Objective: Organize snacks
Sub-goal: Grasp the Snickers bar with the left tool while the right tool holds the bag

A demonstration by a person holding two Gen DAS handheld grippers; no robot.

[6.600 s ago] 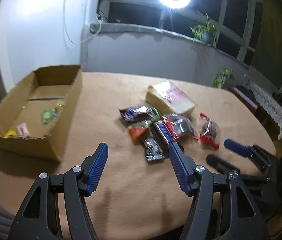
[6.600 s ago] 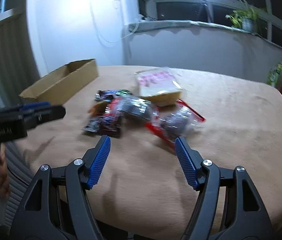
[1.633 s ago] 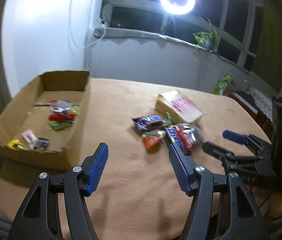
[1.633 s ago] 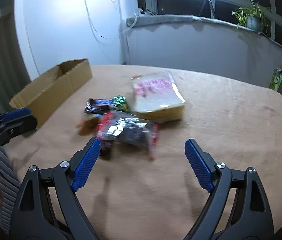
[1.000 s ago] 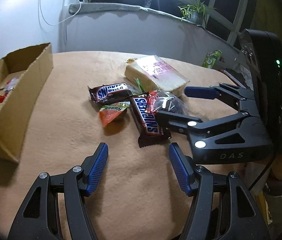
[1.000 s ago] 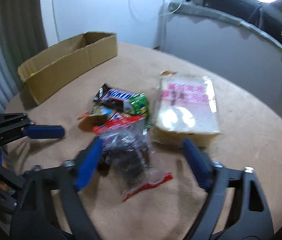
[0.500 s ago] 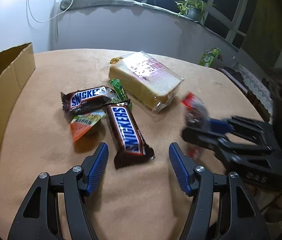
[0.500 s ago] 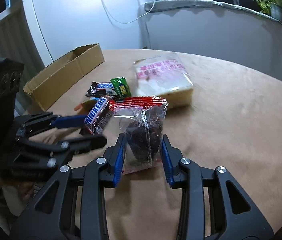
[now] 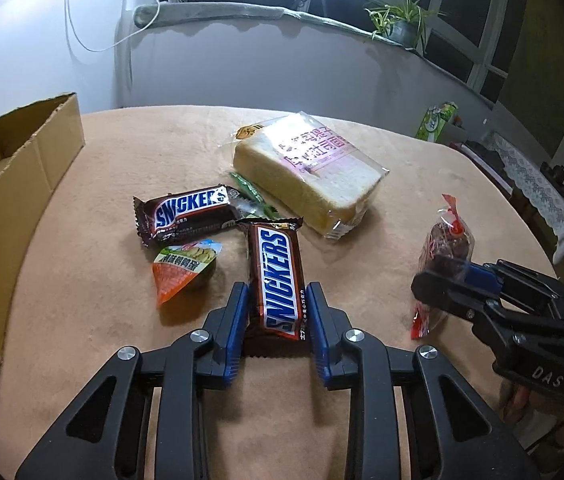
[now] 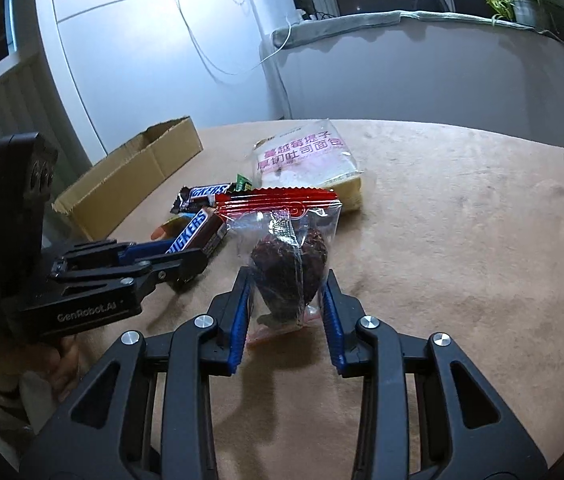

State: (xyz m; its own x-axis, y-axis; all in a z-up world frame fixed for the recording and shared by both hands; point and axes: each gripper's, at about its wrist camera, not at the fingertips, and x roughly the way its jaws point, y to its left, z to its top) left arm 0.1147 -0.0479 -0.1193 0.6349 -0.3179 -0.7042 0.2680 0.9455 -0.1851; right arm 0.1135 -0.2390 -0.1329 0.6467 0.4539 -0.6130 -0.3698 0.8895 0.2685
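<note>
A Snickers bar (image 9: 276,256) lies lengthwise on the tan table top between the blue pads of my left gripper (image 9: 278,292). Its jaws are closing and both pads touch the wrapper's sides. To the right, my right gripper (image 9: 447,276) holds a clear bag of dark snacks with a red seal (image 9: 447,244) upright. In the right wrist view that gripper (image 10: 286,280) is shut on the bag (image 10: 287,264), and the left gripper (image 10: 190,258) with its bar (image 10: 194,232) shows at the left. The open cardboard box (image 9: 22,168) stands at the far left.
A second Snickers bar (image 9: 190,212), an orange packet (image 9: 182,268), a green packet (image 9: 250,192) and a wrapped loaf of sliced bread (image 9: 309,164) lie just beyond the left gripper. A hand (image 10: 62,364) holds the left gripper. A wall and windowsill stand behind the table.
The left jaws went from wide apart to closed against the Snickers bar. The right gripper shut on the clear bag a second ago, drew it away from the pile, and now holds it steady.
</note>
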